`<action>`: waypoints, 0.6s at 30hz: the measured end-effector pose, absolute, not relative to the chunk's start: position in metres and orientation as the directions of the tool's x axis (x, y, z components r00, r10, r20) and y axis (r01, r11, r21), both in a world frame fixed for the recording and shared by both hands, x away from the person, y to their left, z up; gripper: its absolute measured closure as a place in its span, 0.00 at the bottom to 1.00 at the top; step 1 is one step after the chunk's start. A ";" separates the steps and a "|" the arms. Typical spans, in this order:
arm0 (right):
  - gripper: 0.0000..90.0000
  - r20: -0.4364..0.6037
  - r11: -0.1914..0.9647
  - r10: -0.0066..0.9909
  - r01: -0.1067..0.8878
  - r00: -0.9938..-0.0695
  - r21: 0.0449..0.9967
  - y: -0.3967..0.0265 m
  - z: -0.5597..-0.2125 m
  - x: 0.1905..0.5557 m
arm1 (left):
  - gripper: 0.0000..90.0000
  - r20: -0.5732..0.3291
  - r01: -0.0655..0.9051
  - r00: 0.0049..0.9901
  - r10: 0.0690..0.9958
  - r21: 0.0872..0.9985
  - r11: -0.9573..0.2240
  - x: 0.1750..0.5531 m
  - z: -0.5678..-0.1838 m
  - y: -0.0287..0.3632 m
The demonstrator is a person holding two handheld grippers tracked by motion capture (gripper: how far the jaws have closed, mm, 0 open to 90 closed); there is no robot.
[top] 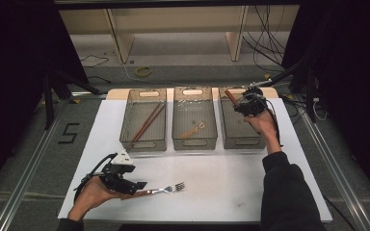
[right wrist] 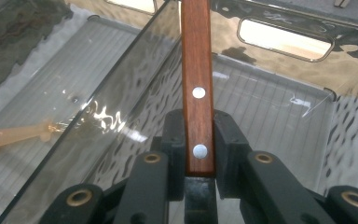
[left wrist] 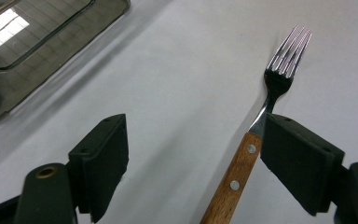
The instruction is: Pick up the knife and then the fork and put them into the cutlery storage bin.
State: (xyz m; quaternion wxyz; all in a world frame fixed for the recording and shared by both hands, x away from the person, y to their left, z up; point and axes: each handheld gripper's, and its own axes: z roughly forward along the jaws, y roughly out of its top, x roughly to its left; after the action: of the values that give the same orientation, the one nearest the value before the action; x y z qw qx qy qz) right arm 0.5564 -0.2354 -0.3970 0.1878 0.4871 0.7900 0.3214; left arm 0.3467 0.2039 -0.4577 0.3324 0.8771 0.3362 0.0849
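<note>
A fork with a riveted wooden handle lies on the white table near its front left. My left gripper stands open around the handle. In the left gripper view the fork points away, and its handle rests against the right jaw of that gripper. My right gripper hovers over the right clear bin, shut on a wooden-handled utensil. In the right gripper view this riveted handle rises from the closed gripper. The utensil's head is hidden.
Three clear bins stand in a row at the table's back. The left bin holds brown chopsticks. A small pale wooden utensil lies in the middle bin. Cables lie on the floor behind.
</note>
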 end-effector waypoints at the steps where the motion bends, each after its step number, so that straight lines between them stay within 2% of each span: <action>1: 0.84 0.012 0.321 0.891 0.647 -0.455 0.691 -0.235 -0.397 0.557 | 0.25 -0.075 0.533 0.760 0.646 0.641 -0.552 0.347 -0.458 0.204; 4: 0.67 0.027 0.301 0.895 0.647 -0.446 0.701 -0.234 -0.396 0.559 | 0.25 -0.075 0.535 0.758 0.647 0.639 -0.552 0.347 -0.458 0.204; 6: 0.61 0.034 0.291 0.895 0.641 -0.444 0.710 -0.233 -0.394 0.559 | 0.25 -0.075 0.535 0.759 0.647 0.638 -0.553 0.347 -0.458 0.204; 18: 0.46 0.056 0.312 0.853 0.593 -0.519 0.742 -0.230 -0.377 0.532 | 0.25 -0.076 0.539 0.766 0.639 0.618 -0.573 0.346 -0.456 0.201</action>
State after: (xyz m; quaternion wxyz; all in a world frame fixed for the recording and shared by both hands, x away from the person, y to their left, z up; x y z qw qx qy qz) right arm 0.5318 -0.2300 -0.3772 0.1767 0.4573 0.7905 0.3670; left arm 0.3462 0.2014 -0.4563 0.3205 0.8833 0.3331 0.0780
